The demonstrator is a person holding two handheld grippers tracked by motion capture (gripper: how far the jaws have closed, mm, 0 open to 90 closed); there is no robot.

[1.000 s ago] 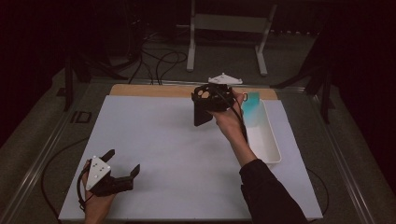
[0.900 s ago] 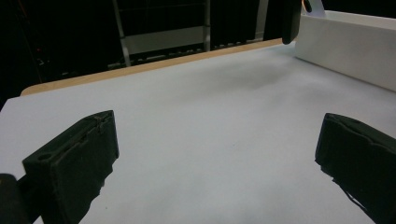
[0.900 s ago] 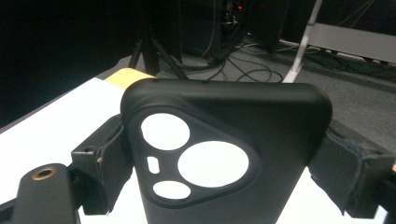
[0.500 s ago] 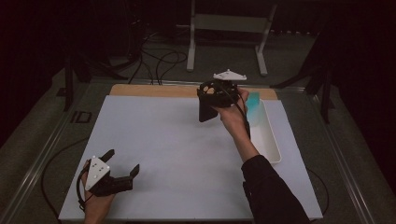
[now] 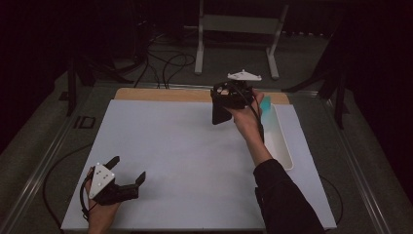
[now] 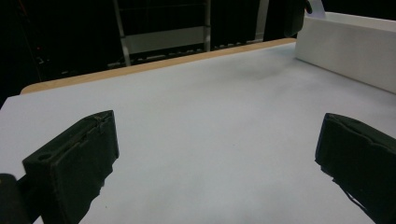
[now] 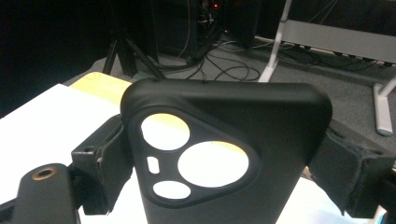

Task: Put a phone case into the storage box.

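Holding: right gripper [image 5: 220, 113] pinches a black phone case [image 7: 224, 158] between its fingers, lifted above the far desk [image 5: 185, 161], beside the white tray [image 5: 282, 146].
Left gripper [image 5: 127, 174]: fingers spread, nothing held, resting near the desk's front corner.
Risk: the case is gripped by its edges; I judge a tilt could let it slip.
Change: the case has moved slightly left of the tray; the left gripper is unmoved.

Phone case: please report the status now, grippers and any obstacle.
Right gripper shut on black phone case, held above the table. Left gripper open, low at the near left of the white mat. White tray beside the right forearm.
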